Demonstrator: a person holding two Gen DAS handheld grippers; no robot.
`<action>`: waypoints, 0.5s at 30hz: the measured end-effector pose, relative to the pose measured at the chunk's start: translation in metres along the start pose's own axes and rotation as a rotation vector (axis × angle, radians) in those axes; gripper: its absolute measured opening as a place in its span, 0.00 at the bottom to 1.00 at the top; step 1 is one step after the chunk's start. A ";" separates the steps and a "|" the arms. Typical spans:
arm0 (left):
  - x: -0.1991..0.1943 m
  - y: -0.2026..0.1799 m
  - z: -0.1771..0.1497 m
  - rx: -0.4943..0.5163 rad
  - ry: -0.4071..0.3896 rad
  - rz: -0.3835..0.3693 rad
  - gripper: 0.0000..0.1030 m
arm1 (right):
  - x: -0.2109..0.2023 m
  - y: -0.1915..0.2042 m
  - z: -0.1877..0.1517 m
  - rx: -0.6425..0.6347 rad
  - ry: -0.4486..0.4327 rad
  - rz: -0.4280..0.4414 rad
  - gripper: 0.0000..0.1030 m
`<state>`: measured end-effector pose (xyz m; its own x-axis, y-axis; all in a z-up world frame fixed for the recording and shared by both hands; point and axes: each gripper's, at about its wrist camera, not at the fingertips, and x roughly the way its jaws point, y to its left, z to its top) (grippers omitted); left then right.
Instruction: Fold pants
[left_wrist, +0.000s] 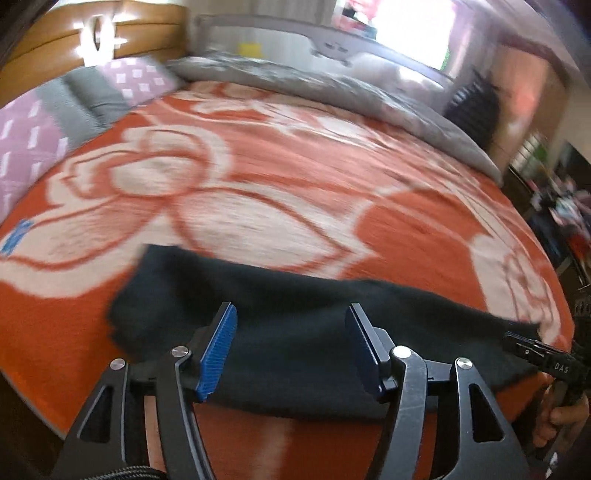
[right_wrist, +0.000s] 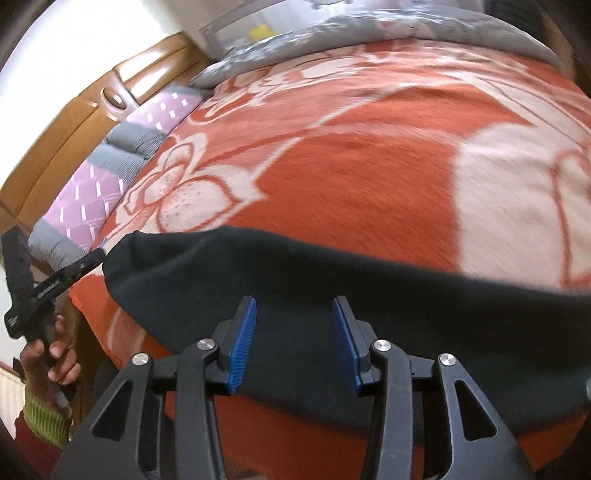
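Blue-padded fingers of the left gripper (left_wrist: 291, 350) sat closest to the lens in the left wrist view, jaws spread wide w/ nothing between them, hovering over or just touching the black pants (left_wrist: 295, 325); contact couldn't be told. Pants lay as a dark band on the orange floral blanket (left_wrist: 406, 229) near the bed's front edge, long axis running roughly 9 to 3 o'clock across the frame, i.e. crosswise to the fingers. Left gripper stood toward the 9 o'clock end of the band, where a rounded end showed approx. at 10 o'clock from the pads. At 3 o'clock in that view the right gripper's nose poked in beside the far end of the cloth. Right wrist view gave the mirror: right gripper (right_wrist: 294, 343) also wide open, holding nothing, pants (right_wrist: 369, 295) running 9 to 3 under it, w/ the left tool and hand (right_wrist: 51, 354) off at 9 o'clock past the cloth's rounded end. Judging from this, each gripper was nearest its own end, so next grab prob. means closing on the near edge at both ends and carrying it toward 12 o'clock. Pillows (left_wrist: 44, 129) lay at 10 o'clock, well apart from the pants.
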<state>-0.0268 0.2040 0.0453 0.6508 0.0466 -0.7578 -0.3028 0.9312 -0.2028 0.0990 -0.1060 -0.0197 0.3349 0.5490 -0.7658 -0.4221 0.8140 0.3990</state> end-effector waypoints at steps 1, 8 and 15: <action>0.005 -0.011 0.000 0.022 0.015 -0.021 0.61 | -0.008 -0.009 -0.008 0.024 -0.008 -0.008 0.43; 0.035 -0.111 -0.005 0.241 0.120 -0.154 0.66 | -0.049 -0.071 -0.050 0.247 -0.053 -0.053 0.48; 0.063 -0.201 -0.013 0.406 0.232 -0.280 0.67 | -0.073 -0.120 -0.078 0.466 -0.112 -0.106 0.59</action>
<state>0.0659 0.0148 0.0299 0.4831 -0.2611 -0.8357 0.1828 0.9635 -0.1954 0.0596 -0.2588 -0.0510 0.4550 0.4545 -0.7658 0.0326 0.8509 0.5244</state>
